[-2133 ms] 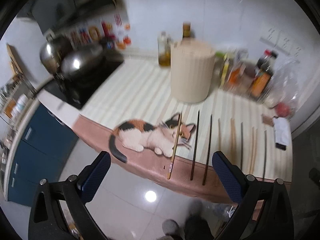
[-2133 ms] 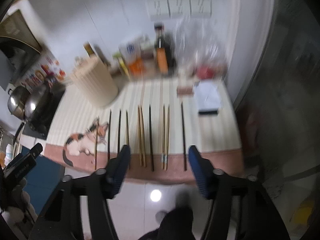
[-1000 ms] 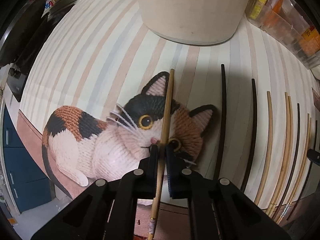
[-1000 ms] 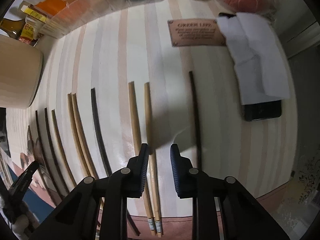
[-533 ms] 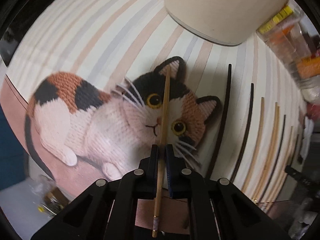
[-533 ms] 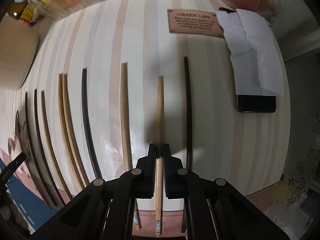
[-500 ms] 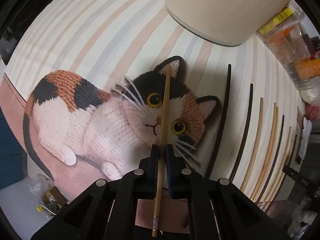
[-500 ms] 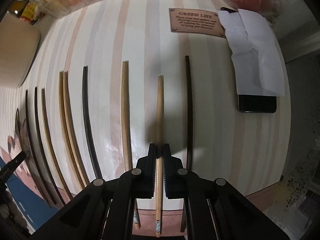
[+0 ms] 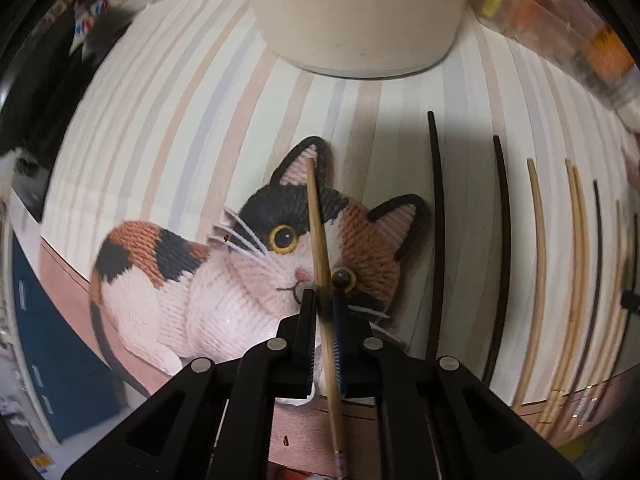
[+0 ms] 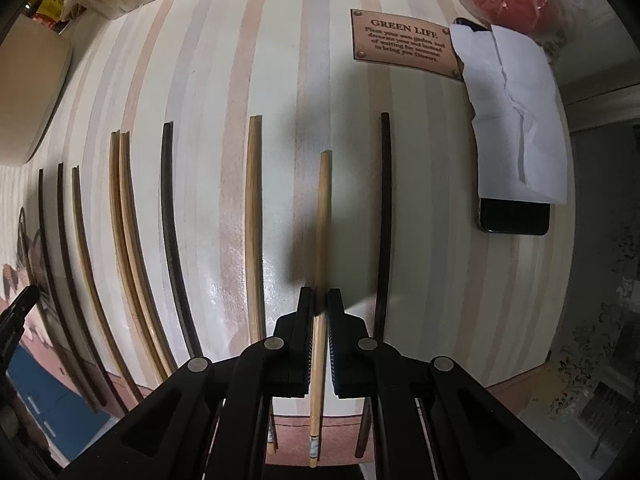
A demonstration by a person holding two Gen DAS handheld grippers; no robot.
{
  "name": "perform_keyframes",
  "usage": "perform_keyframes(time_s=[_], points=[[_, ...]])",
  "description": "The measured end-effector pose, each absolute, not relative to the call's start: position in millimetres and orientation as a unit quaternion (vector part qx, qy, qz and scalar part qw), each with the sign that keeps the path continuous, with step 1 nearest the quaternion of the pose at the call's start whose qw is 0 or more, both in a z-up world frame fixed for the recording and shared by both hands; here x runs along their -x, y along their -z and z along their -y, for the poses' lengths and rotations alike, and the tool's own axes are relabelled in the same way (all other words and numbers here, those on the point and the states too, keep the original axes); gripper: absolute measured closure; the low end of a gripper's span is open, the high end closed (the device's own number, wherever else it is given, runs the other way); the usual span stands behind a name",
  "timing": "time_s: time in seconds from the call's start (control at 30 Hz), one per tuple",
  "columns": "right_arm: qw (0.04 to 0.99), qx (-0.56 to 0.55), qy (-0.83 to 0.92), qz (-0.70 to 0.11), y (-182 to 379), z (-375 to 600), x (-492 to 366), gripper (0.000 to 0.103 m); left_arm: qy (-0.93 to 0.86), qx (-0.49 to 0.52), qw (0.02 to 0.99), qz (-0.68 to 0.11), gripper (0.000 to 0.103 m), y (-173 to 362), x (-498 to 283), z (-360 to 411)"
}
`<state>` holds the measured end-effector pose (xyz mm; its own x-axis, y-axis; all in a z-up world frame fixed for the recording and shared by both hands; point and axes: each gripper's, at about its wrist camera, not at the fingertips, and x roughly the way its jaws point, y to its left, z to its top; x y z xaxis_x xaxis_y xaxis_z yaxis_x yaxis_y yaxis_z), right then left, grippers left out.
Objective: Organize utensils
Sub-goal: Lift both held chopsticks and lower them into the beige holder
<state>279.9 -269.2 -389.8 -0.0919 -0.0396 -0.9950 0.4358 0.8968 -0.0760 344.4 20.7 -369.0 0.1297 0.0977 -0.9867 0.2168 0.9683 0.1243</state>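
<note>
Counter w/ striped mat [image 9: 168, 128], pastel bands, cat print [image 9: 240, 272] near the front edge. Blue cabinet fronts [image 9: 52, 360] below at left. Dim indoor light, glare patch on the mat's gloss [image 10: 224, 276].

"GREEN LIFE" on brown plaque [image 10: 404, 42]

striped mat [image 10: 280, 60] bears spaced chopsticks [image 10: 253, 220], a phone [image 10: 514, 218], beige canister [image 9: 352, 12].

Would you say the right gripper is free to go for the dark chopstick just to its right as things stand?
Probably not yet: the right gripper is shut on a light wooden chopstick. The dark chopstick lies bare beside it, nothing on top, so the way is open once the gripper is emptied.
</note>
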Motion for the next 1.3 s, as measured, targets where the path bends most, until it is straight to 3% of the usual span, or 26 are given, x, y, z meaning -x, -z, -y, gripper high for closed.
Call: perform_keyframes(time_s=[0.17, 0.8, 1.3], points=[[0.682, -0.169, 0.177, -0.690, 381, 273, -262, 0.097, 0.044, -0.094, 0.753, -0.650, 0.099, 356, -336, -24], [0.807, -0.168, 0.095, -0.559, 256, 233, -241, 0.097, 0.065, -0.032, 0.831, -0.551, 0.099, 220, -297, -3], [0.902, -0.156, -0.007, -0.402, 100, 185, -307, 0.097, 0.078, 0.030, 0.910, -0.405, 0.100, 67, -330, -8]])
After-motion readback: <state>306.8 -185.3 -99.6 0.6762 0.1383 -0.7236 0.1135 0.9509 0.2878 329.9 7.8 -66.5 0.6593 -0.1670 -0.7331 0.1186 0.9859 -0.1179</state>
